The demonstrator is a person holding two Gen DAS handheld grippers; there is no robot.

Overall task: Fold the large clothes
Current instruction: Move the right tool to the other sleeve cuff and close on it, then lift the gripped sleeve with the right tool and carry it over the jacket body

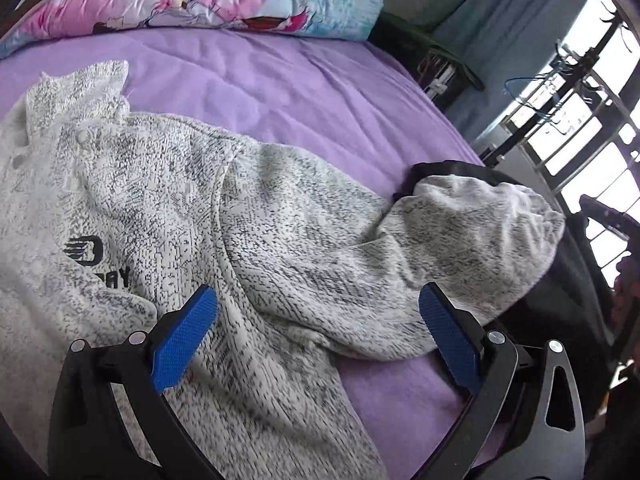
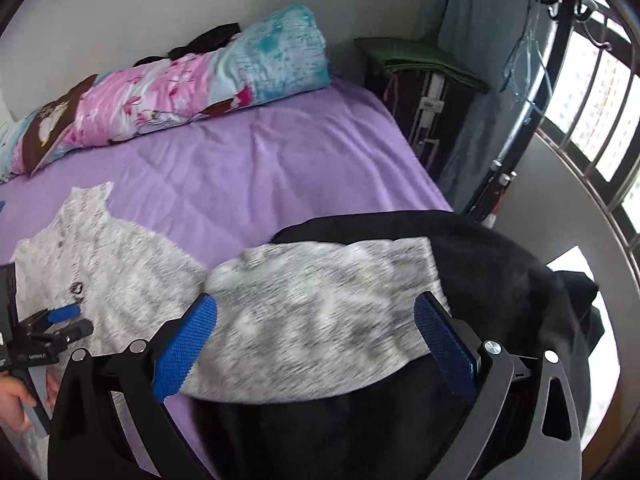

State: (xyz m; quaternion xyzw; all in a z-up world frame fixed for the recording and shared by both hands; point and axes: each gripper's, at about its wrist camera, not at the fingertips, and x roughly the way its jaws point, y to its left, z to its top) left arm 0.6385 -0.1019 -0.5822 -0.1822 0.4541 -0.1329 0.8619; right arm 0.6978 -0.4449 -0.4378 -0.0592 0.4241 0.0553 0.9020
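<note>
The sweater (image 1: 168,200) is a coarse marled knit, grey and white, matt and nubbly, with a flat black printed logo. Under it the bed sheet (image 1: 280,80) is soft purple cloth, lightly creased. The quilt (image 2: 180,92) is smooth printed fabric. The left gripper (image 1: 316,336) has matt black plastic arms with shiny metal rivets — its fingers (image 1: 184,344) carry blue, finely dimpled rubbery pads.

Purple bed (image 2: 280,160), barred window (image 2: 600,112)
</note>
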